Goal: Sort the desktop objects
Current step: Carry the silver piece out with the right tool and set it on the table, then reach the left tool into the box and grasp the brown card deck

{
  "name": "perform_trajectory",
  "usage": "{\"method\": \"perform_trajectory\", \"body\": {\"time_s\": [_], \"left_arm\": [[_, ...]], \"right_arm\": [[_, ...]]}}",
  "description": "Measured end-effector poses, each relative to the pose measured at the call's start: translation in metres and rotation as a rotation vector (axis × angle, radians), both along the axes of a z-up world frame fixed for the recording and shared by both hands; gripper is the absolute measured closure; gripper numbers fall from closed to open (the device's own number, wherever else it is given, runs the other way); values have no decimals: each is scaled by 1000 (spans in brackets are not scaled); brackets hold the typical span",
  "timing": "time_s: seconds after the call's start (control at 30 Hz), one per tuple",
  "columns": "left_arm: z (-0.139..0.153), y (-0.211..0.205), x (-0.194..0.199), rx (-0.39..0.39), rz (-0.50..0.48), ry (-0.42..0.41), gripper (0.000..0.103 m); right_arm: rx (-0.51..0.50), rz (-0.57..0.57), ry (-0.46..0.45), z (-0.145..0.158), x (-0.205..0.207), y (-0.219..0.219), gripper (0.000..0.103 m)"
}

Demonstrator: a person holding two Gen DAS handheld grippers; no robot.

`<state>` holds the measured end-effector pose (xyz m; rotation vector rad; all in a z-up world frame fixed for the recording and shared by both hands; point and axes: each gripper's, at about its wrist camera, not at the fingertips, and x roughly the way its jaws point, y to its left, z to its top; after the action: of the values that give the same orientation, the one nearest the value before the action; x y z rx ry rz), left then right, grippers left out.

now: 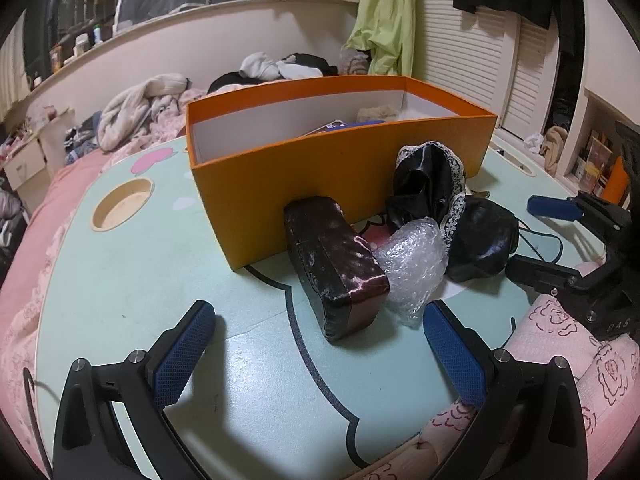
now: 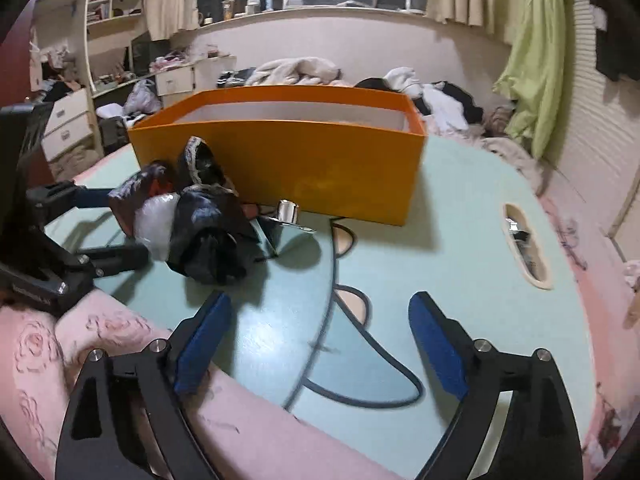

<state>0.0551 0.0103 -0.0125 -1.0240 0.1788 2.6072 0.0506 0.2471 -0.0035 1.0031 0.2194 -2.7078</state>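
An orange open box point(image 1: 340, 168) stands on the pale green table point(image 1: 140, 280); it also shows in the right wrist view point(image 2: 340, 168). In front of it lie a worn dark red case point(image 1: 336, 264), a wad of bubble wrap point(image 1: 412, 268) and a black lace-trimmed cloth bundle point(image 1: 436, 192). My left gripper point(image 1: 320, 352) is open and empty, just short of the red case. My right gripper point(image 2: 320, 344) is open and empty over bare table; the bundle point(image 2: 212, 224) lies ahead to its left, with a small shiny metal clip point(image 2: 288, 212) beside it.
The table has a round cup hole point(image 1: 122, 204) at left and an oval handle slot point(image 2: 524, 244) at right. Pink rose-print bedding point(image 2: 48, 344) borders the near edge. Clothes are piled on the bed behind the box. A few items lie inside the box point(image 1: 348, 124).
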Motion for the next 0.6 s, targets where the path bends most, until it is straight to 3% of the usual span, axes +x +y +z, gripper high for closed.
{"method": "perform_trajectory", "body": {"time_s": [0.03,0.2,0.33,0.47,0.6], "left_arm": [[0,-1,0,-1,3,0,0],[0,-8,-2,0,37,6,0],[14,-19,11,-12,135,101,4],[40,-32,26,121,143,152,14],[72,-36,12,259,99,126,22]], "right_arm": [[-1,-13,-8,-1,-2,2,1],[-3,-16,-10,-2,0,6,1],[-1,-19,-35,-1,-4,6,1],[-1,-65,-42,-1,-4,8,1],[-4,-59,-30,-1,-6,10,1]]}}
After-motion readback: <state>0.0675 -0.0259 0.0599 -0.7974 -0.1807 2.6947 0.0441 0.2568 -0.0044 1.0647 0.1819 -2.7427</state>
